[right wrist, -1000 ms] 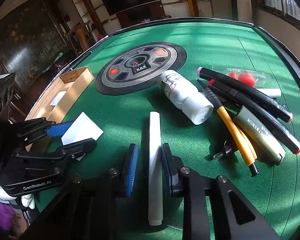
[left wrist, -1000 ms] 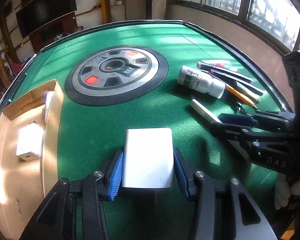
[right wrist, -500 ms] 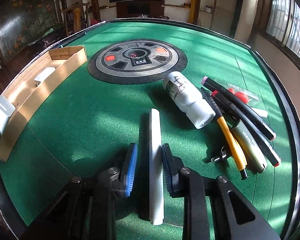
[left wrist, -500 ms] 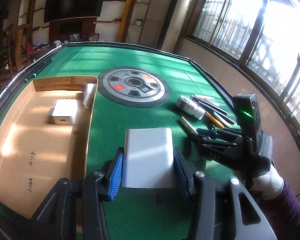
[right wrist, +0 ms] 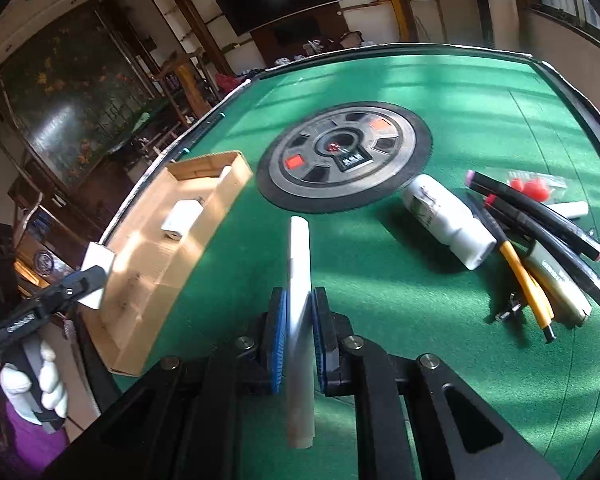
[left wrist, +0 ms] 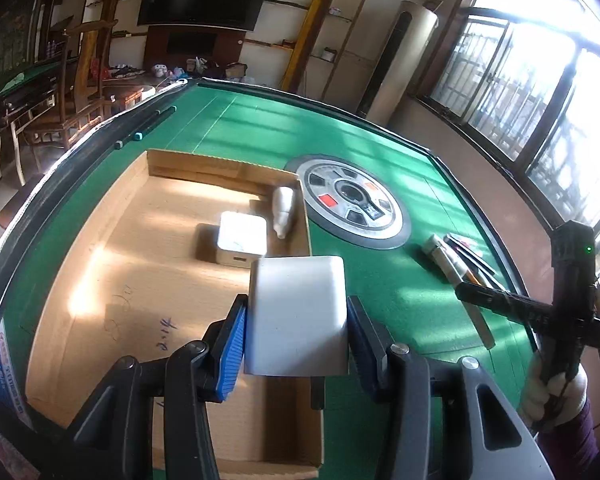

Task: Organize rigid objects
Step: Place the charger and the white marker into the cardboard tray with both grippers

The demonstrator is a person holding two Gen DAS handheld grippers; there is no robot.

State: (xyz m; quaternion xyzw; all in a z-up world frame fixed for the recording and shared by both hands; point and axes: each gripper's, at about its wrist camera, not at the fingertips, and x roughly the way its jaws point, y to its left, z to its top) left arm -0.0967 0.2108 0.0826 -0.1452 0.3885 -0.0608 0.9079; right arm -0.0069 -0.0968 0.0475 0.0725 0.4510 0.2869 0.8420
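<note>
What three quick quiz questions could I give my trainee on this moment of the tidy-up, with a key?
1. True or false: the left gripper is shut on the white block.
2. What does the right gripper hold? A) orange pen B) white stick C) white bottle
3. How many items already lie in the cardboard tray?

Key
1. True; its blue pads press both sides of the block.
2. B, the white stick; the orange pen and white bottle lie on the green table.
3. Two: a white box and a small white bottle.
</note>
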